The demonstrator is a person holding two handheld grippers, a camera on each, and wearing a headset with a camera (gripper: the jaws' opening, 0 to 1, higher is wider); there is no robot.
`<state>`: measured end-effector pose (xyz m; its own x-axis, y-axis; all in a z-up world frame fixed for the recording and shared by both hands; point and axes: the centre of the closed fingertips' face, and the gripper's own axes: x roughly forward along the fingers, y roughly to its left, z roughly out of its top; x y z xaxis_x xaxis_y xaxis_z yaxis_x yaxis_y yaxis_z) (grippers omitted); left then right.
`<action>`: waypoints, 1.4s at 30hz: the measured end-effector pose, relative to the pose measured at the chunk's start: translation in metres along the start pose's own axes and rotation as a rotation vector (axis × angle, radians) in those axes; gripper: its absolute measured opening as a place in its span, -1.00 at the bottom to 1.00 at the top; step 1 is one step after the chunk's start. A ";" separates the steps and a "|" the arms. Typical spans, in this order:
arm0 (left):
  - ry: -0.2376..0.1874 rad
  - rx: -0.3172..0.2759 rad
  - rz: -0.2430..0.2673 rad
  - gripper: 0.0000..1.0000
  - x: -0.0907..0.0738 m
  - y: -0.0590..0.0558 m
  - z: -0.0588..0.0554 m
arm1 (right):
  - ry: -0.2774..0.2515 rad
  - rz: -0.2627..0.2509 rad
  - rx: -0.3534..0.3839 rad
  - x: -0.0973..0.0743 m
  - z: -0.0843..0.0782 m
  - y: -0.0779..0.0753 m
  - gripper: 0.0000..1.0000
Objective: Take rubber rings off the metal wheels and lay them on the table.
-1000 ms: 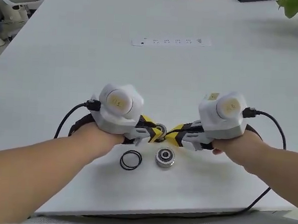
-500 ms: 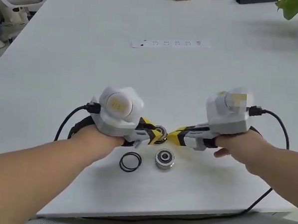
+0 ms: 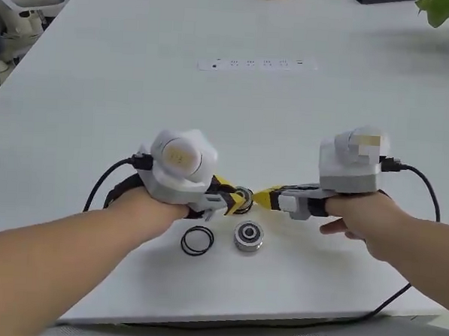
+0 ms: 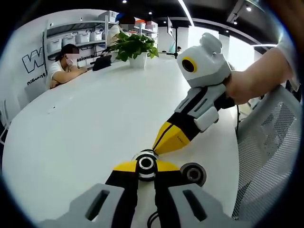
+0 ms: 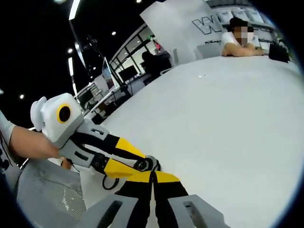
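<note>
My left gripper (image 3: 236, 201) is shut on a small metal wheel (image 3: 242, 196) held just above the white table (image 3: 139, 81). In the left gripper view the wheel (image 4: 146, 163) sits between the yellow jaws, its black rubber rim facing outward. My right gripper (image 3: 259, 197) is shut, and its pointed tips touch that rim from the right; I cannot tell if they pinch the rubber. The right gripper view has its own jaws (image 5: 152, 175) closed against the wheel (image 5: 144, 164). A second wheel (image 3: 249, 235) lies on the table below, beside two loose black rubber rings (image 3: 196, 241).
A white power strip (image 3: 256, 63) lies far back on the table. Black cables (image 3: 107, 178) trail from both grippers. A potted plant (image 4: 134, 47) stands at the far end, where a person sits. The table's near edge (image 3: 239, 319) is close below the wheel.
The right hand has shifted a little right and up, with its tips still at the held wheel. The left gripper, the loose wheel and the rings stay put.
</note>
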<state>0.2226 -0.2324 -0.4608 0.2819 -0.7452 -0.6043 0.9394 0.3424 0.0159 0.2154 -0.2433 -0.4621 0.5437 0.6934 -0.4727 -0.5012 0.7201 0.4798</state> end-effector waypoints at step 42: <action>-0.014 0.023 0.001 -0.86 0.001 -0.002 0.001 | -0.057 0.142 0.072 -0.001 0.007 0.022 -1.00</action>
<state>0.2216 -0.2340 -0.4610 0.2854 -0.7527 -0.5932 0.9434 0.3298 0.0353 0.2084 -0.2278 -0.4459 0.5088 0.7843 -0.3549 -0.5273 0.6098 0.5917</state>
